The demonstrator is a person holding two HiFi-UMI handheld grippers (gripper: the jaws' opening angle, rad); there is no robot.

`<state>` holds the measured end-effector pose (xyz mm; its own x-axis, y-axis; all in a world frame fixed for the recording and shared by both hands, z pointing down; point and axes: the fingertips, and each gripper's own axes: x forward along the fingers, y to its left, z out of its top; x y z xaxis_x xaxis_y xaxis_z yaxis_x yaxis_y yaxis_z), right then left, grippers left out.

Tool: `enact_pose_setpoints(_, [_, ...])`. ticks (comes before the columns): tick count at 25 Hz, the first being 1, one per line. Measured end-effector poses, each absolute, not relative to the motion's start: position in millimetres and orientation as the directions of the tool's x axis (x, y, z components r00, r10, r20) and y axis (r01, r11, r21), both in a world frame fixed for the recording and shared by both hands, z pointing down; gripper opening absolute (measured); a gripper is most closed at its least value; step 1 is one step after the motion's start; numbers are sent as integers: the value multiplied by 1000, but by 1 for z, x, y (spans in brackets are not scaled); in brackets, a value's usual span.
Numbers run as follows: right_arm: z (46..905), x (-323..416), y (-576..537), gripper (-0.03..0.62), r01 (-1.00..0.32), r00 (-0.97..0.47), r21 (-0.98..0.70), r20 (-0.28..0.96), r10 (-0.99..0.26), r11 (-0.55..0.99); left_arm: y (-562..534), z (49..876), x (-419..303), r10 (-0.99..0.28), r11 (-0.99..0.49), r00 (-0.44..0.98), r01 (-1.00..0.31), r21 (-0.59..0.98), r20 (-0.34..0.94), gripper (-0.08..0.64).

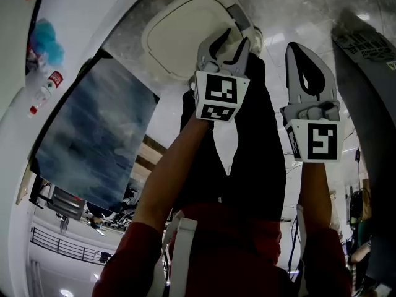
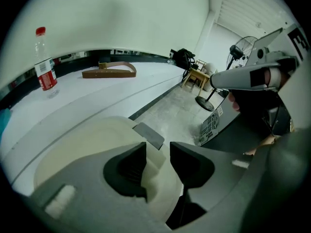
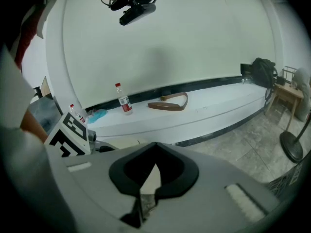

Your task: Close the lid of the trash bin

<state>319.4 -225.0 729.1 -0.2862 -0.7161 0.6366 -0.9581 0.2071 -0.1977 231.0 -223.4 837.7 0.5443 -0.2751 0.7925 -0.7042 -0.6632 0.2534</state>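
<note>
The trash bin's cream lid (image 1: 182,33) lies below me at the top of the head view, with a grey tab (image 1: 238,17) at its right edge. My left gripper (image 1: 228,42) reaches down onto that edge beside the tab. In the left gripper view the lid's rim (image 2: 154,165) fills the narrow gap between the two jaws, so the gripper (image 2: 158,152) is shut on it. My right gripper (image 1: 298,48) hangs to the right of the bin, apart from it. Its jaws (image 3: 155,144) meet at the tips with nothing between them.
A white ledge (image 3: 204,113) runs along the wall behind the bin, bearing a water bottle (image 3: 124,100) and a brown strap (image 3: 170,103). A standing fan (image 3: 291,144) and a perforated grey basket (image 2: 211,125) are on the floor to the right. A dark panel (image 1: 93,141) leans at the left.
</note>
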Motion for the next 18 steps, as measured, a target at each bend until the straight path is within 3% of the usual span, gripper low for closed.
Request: enact_pose_setpoints(18, [728, 323, -222, 0, -960, -282, -193, 631, -723, 205, -227, 847, 236, -266, -643, 506, -727, 240, 821, 148])
